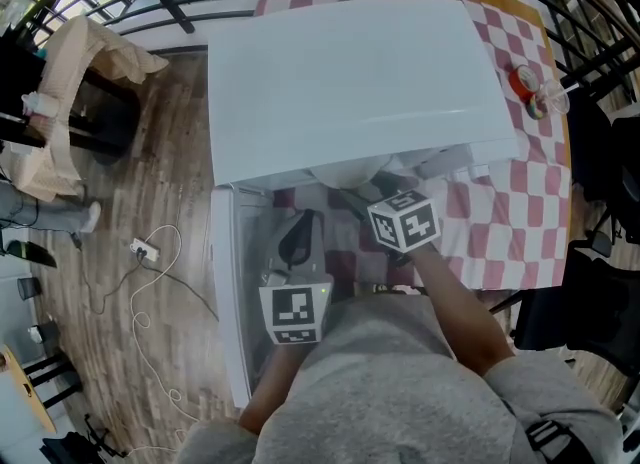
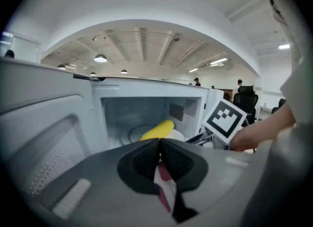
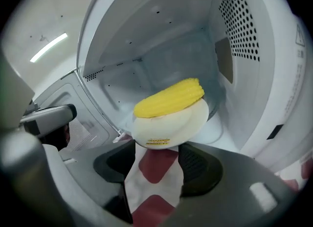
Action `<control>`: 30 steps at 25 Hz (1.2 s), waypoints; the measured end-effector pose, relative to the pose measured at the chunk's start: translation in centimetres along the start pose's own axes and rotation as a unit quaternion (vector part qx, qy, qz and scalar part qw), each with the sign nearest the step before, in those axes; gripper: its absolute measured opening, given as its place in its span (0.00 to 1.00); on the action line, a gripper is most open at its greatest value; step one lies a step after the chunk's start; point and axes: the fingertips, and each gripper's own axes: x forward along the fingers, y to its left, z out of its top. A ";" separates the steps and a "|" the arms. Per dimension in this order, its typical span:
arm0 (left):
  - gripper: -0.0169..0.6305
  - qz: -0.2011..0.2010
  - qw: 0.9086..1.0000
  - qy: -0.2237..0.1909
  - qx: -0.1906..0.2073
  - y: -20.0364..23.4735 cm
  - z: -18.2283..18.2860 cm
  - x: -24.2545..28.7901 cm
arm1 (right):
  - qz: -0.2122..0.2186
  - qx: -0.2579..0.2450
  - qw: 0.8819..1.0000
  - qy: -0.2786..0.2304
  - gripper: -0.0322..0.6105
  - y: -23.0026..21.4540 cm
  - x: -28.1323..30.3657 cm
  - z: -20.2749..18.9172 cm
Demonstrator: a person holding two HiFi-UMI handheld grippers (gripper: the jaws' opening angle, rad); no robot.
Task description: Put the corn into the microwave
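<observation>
I'm working in an open office hall: ceiling lamps (image 2: 100, 58) glowing overhead, an office chair (image 2: 246, 100) standing by, a power strip (image 1: 143, 249) lying on floorboards (image 1: 175, 162).

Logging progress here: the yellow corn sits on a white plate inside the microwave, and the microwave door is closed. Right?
No: the door is open, swung out to the left, as the left gripper view shows. The yellow corn does sit on a white plate inside the microwave.
</observation>
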 end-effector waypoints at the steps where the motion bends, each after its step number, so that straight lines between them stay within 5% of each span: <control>1: 0.04 0.002 1.000 0.001 0.000 0.0 0.0 0.0 | -0.007 -0.003 1.000 0.001 0.49 -0.1 -0.1 -0.1; 11: 0.04 0.004 1.000 0.004 0.004 -0.2 0.0 0.0 | -0.107 -0.070 0.990 -0.053 0.54 -1.0 -1.5 0.1; 30: 0.04 0.006 1.000 0.006 0.012 -0.1 0.1 -0.1 | -0.137 -0.120 0.981 -0.069 0.47 -1.5 0.5 2.6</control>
